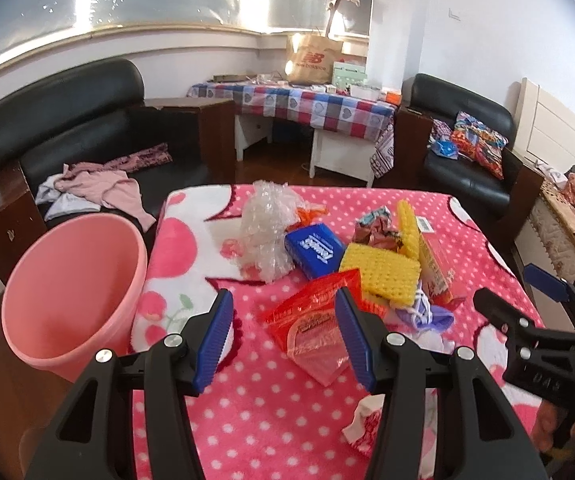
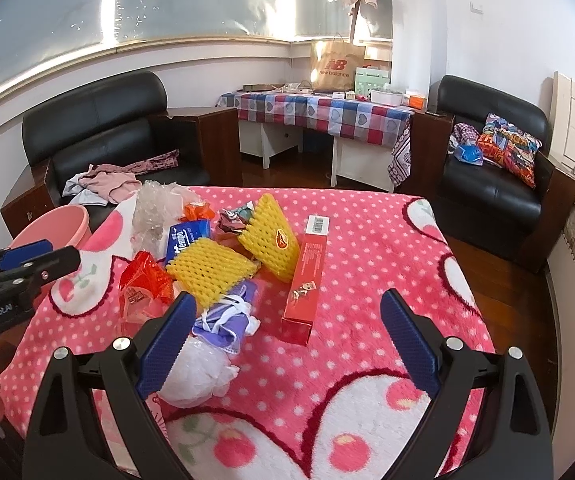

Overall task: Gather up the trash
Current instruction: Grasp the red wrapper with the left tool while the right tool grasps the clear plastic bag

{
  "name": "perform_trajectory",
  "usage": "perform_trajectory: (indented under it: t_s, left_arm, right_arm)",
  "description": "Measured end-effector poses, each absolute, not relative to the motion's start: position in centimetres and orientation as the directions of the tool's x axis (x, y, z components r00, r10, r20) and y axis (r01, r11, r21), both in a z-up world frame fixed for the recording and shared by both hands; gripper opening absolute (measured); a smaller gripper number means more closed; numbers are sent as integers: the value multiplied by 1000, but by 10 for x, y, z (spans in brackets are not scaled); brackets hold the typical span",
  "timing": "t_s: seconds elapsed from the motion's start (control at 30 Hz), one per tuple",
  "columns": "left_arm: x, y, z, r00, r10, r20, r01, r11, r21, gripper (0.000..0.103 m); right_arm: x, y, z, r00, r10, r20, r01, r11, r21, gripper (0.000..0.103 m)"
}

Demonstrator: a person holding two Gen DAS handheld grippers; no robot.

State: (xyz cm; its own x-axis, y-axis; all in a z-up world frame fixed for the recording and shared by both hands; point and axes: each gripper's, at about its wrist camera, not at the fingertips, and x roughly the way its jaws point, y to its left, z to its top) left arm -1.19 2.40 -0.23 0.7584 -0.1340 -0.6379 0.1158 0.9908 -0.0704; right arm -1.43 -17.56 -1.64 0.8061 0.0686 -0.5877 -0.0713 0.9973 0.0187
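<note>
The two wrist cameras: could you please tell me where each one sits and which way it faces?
Left wrist: on the left gripper, looking down over the table at the red wrapper; pink bin on the left; its open fingers and the right gripper show.
Right wrist: on the right gripper, looking down at the red box; its open fingers and the left gripper show.
Shared: trash pile, bin, sofas.
</note>
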Motion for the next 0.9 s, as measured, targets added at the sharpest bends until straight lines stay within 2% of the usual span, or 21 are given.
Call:
perform_trajectory:
  t_s: [0.37,0.57,0.77,0.9]
  left_arm:
    - [-14,29,-31,657,-233,-717,187,972,-145,53]
    - [-22,14,-37,636,-318,-704,288,943,-166,53]
    - [-10,0,-43,621,-322,-715,306,939,-158,40]
    - [-2,-7,-45,616,-317,-721,318,938,-140,40]
  right_arm:
    - [-16,-191,-25,784,95,-614,-82,995,50,93]
    - [-21,-203,-34,759,108,-642,-75,994,79,87]
    - [-28,-207,-40,738,147,-659,-98,989,110,82]
    - [-30,-203,-39,730,176,-660,-127,984,121,80]
